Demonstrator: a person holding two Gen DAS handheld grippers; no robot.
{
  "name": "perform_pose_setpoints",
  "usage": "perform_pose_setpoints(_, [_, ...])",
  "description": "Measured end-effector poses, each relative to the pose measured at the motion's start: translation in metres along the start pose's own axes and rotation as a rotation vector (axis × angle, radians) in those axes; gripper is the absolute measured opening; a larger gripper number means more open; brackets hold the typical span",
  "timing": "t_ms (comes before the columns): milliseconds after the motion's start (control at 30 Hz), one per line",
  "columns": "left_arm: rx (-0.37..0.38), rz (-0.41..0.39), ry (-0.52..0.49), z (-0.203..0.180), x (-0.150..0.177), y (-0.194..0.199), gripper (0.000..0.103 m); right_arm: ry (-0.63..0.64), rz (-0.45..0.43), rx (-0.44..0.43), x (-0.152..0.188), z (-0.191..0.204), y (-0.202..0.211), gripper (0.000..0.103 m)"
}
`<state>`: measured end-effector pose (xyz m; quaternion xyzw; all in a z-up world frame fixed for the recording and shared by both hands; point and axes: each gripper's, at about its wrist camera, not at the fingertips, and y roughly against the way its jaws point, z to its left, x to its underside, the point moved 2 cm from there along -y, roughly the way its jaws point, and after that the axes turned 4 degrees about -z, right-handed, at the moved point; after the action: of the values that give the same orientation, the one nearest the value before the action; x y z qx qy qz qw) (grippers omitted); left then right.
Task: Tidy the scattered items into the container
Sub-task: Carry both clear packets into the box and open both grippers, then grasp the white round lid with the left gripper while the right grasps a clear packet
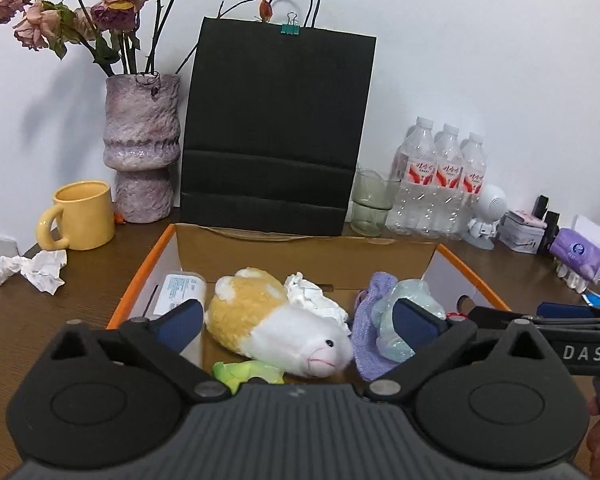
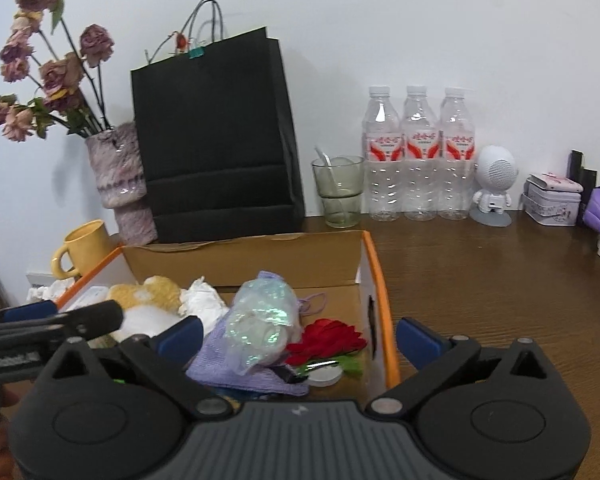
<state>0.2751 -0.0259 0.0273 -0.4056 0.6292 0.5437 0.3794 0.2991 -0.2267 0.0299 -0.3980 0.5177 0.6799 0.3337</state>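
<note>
An orange-rimmed cardboard box (image 1: 300, 256) holds a yellow and white plush toy (image 1: 276, 320), crumpled white paper (image 1: 312, 296), a purple cloth (image 1: 374, 292), a clear shiny plastic bag (image 1: 414, 294) and a white tube (image 1: 178, 292). My left gripper (image 1: 298, 320) is open over the box, its fingers on either side of the plush without touching it. My right gripper (image 2: 298, 336) is open above the box's right wall (image 2: 376, 300); the bag (image 2: 260, 320), the cloth (image 2: 220, 356) and a red flower (image 2: 328, 340) lie below it. Another crumpled paper (image 1: 36, 270) lies on the table left of the box.
Behind the box stand a yellow mug (image 1: 84, 216), a vase of dried roses (image 1: 142, 148), a black paper bag (image 1: 276, 132), a glass (image 2: 338, 192), three water bottles (image 2: 418, 156), a white figurine (image 2: 494, 184) and a tin (image 2: 552, 200). Brown tabletop (image 2: 480, 280) extends to the right.
</note>
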Motion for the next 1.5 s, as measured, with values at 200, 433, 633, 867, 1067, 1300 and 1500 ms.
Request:
perform_pose_setpoints(200, [-0.005, 0.003, -0.016, -0.004, 0.000, -0.001, 0.103, -0.002, 0.004, -0.002, 0.001, 0.000, 0.000, 0.103])
perform_pose_setpoints(433, [-0.016, -0.007, -0.004, -0.002, -0.001, 0.006, 0.103, 0.001, -0.015, 0.003, 0.001, 0.000, 0.006, 0.103])
perform_pose_setpoints(633, [-0.024, -0.010, 0.003, 0.006, 0.004, 0.025, 0.103, 0.026, -0.061, 0.013, 0.002, -0.001, 0.031, 0.103])
perform_pose_setpoints(867, [-0.048, -0.035, 0.018, 0.021, 0.027, 0.059, 0.103, 0.045, -0.066, -0.043, 0.036, 0.002, 0.069, 0.103])
perform_pose_setpoints(1067, [-0.030, 0.006, 0.043, 0.028, 0.053, 0.065, 0.103, 0.097, 0.048, -0.067, 0.073, 0.019, 0.058, 0.096])
perform_pose_setpoints(1300, [-0.006, 0.065, 0.021, 0.025, 0.067, 0.055, 0.103, 0.158, 0.099, -0.043, 0.088, 0.032, 0.041, 0.086])
perform_pose_setpoints(1500, [-0.009, 0.093, 0.008, 0.024, 0.074, 0.050, 0.103, 0.194, 0.140, -0.038, 0.095, 0.037, 0.026, 0.074])
